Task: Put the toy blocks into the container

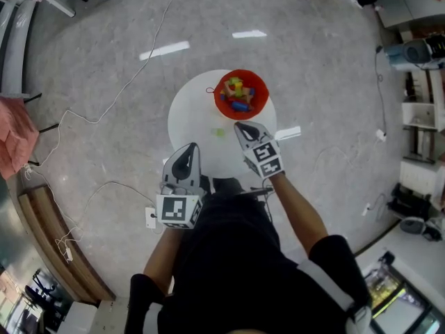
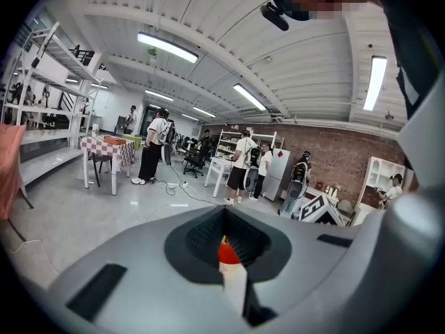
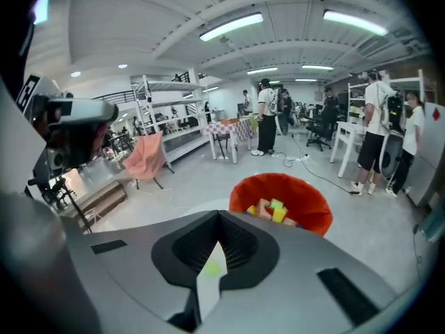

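- The right arm (image 1: 300,211) is being stretched forward over the round white table (image 1: 188,110). The right gripper (image 1: 241,126) is being pointed downward and away from the body, toward the red container (image 1: 220,107).
- The left arm is being kept bent and close to the body. The left gripper (image 1: 191,147) is being held at the near edge of the table, well short of the container.
- The right gripper's jaws are being held pressed together with nothing pinched between them; only a thin slit is being left.
- Through that slit, in the right gripper view, the white tabletop and a patch of green are being seen.
- The left gripper's jaws are likewise being held together and empty; a sliver of the red container and the tabletop is being shown through their slit.
- A heap of toy blocks (image 1: 238,92), yellow, green, red and blue, is being held inside the container, just beyond the right gripper's tips.
- One green block (image 1: 219,132) is being left lying on the table, just beside the right gripper's tips on their left and apart from them.
- Black-and-white square markers (image 1: 268,157) are being displayed on each gripper's cube.
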`<control>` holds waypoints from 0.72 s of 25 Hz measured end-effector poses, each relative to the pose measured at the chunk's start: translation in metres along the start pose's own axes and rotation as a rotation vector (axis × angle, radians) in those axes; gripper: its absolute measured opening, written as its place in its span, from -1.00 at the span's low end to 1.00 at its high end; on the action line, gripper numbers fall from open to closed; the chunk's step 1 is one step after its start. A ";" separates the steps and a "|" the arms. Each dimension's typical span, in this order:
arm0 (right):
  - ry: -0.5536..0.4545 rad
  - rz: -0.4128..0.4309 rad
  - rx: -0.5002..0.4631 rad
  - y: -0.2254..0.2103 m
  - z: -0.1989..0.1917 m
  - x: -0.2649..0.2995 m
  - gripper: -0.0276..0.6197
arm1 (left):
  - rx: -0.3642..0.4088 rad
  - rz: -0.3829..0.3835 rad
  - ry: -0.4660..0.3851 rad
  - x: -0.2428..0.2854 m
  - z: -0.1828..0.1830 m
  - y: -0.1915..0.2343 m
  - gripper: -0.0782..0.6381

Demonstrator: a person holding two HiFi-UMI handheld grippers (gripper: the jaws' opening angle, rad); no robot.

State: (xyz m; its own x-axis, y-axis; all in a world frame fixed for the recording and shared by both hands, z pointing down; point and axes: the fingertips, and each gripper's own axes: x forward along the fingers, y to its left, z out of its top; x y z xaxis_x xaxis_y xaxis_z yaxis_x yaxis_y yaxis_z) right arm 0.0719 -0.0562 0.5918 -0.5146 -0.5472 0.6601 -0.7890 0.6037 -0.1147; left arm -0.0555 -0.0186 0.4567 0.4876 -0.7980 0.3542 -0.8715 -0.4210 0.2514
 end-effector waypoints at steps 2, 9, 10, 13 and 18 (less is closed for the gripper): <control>0.046 0.048 -0.026 0.020 -0.017 0.008 -0.92 | -0.010 0.002 -0.007 0.000 0.003 -0.001 -0.80; 0.224 0.106 -0.086 0.047 -0.081 0.042 -0.92 | -0.013 0.002 -0.008 0.000 0.000 -0.001 -0.80; 0.244 0.107 -0.088 0.048 -0.088 0.045 -0.92 | -0.017 0.003 -0.009 0.000 0.000 -0.001 -0.80; 0.301 0.099 -0.088 0.046 -0.106 0.055 -0.92 | -0.014 0.000 0.005 0.001 -0.005 0.000 -0.80; 0.373 0.074 -0.067 0.040 -0.124 0.072 -0.91 | -0.023 0.000 0.014 0.001 -0.008 0.005 -0.80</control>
State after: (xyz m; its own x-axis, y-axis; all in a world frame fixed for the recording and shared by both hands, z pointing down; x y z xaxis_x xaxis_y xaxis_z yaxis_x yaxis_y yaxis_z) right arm 0.0444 0.0000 0.7267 -0.4023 -0.2595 0.8780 -0.7241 0.6770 -0.1318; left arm -0.0593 -0.0183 0.4651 0.4880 -0.7922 0.3665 -0.8704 -0.4106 0.2715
